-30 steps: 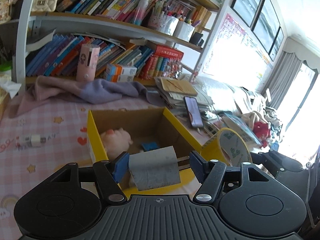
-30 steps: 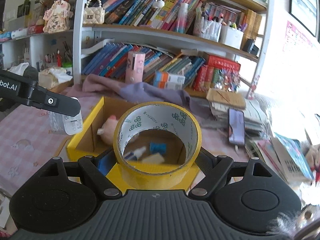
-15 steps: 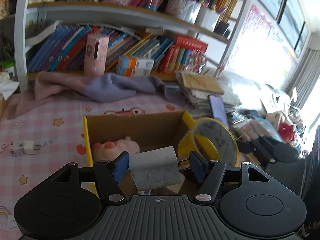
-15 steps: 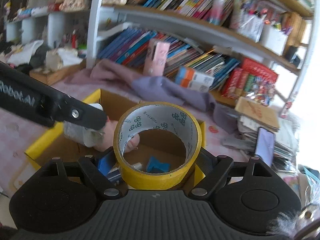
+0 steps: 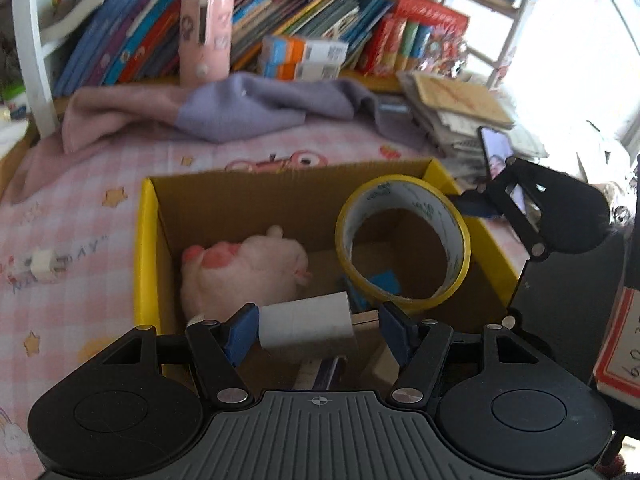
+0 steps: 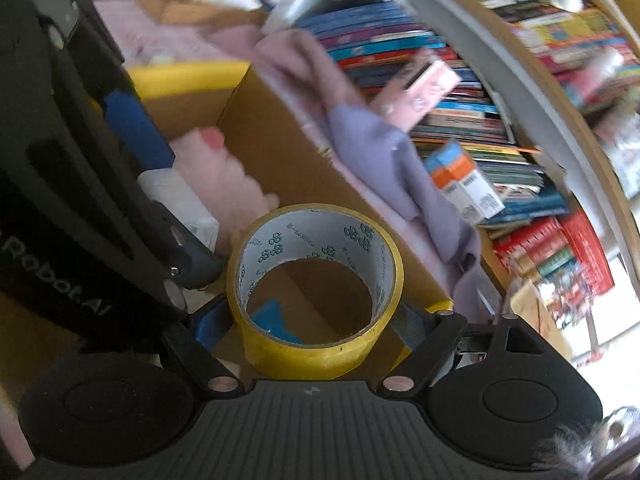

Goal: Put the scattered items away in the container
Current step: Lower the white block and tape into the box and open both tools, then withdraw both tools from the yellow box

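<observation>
- The left gripper (image 5: pixel 318 330) hung over the near edge of the yellow cardboard box (image 5: pixel 146 248). Its blue fingers (image 5: pixel 239 330) stood wider than the small white cylinder (image 5: pixel 307 322) between them. The left pad touched the cylinder and a gap showed on the right, so the fingers looked opened, probably to let the piece drop into the box.
- The right gripper (image 6: pixel 316 320) had its fingers closed on the outside of the yellow tape roll (image 6: pixel 316 284). The roll was held on edge with its hole facing the camera, above the inside of the box, a hold that likely kept the roll from slipping.
- From the left wrist view, the tape roll (image 5: pixel 402 242) hung over the right half of the box, apart from the cylinder, so both items could be put in at once without colliding.
- A pink plush toy (image 5: pixel 244 272) already lay against the left wall of the box, and a small blue item (image 5: pixel 386 282) lay on the floor, seen through the roll.
- A small white plug (image 5: pixel 44 266) lay outside on the pink checked surface (image 5: pixel 80 184), well to the left, so the tidying appeared unfinished.
- A purple-and-pink cloth (image 5: pixel 224 110) lay crumpled behind the box, below the bookshelf.
</observation>
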The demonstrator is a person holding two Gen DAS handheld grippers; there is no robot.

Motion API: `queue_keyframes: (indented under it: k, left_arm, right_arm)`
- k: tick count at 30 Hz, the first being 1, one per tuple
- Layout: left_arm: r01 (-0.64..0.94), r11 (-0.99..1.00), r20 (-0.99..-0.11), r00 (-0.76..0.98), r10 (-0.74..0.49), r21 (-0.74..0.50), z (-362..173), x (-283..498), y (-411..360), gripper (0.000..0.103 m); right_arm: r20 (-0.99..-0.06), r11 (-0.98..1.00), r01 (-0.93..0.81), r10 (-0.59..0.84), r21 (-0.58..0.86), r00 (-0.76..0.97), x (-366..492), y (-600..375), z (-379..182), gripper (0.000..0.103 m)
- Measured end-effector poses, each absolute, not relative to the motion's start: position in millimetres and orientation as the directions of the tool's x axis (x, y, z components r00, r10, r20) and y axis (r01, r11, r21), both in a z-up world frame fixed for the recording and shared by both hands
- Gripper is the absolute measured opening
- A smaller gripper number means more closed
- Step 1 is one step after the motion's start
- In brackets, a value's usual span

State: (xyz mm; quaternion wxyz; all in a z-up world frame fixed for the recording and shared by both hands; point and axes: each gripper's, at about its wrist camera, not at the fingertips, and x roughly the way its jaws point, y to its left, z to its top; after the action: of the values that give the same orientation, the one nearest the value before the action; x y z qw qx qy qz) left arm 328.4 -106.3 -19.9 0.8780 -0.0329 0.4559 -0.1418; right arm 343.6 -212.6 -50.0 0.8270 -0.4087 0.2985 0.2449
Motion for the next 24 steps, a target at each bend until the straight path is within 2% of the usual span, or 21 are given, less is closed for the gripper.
queue_keyframes:
  k: [7,11,14,16,24]
  left_arm:
    - [0.192,0.961,-0.81,0.52,-0.271,-0.198,-28,335,-110,0.067]
    - [0.197,0.965,-0.812,0.526,-0.255,-0.175,-27,334,-113,0.07]
    - [0.208,0.965,-0.804,0.539,-0.251,-0.161,-21,331,-115,0.076]
    - [0.215,0.967,-0.793,0.562,-0.238,-0.138,-16,326,-115,0.09]
    - [0.224,0.963,-0.735,0.626,-0.258,-0.148,7,303,-104,0.094]
  right_arm:
    - [-0.723,0.512,-0.691,0.182,-0.509,0.667,350,-214,-58,0.083]
    - [-0.715,0.513,-0.693,0.199,-0.506,0.67,349,-213,-56,0.086]
    - [-0.698,0.532,-0.676,0.203,-0.51,0.686,347,-215,-53,0.09]
    - [-0.688,0.555,-0.66,0.2,-0.507,0.697,346,-217,-50,0.09]
    - [-0.621,0.634,-0.577,0.189,-0.514,0.761,325,-224,-35,0.09]
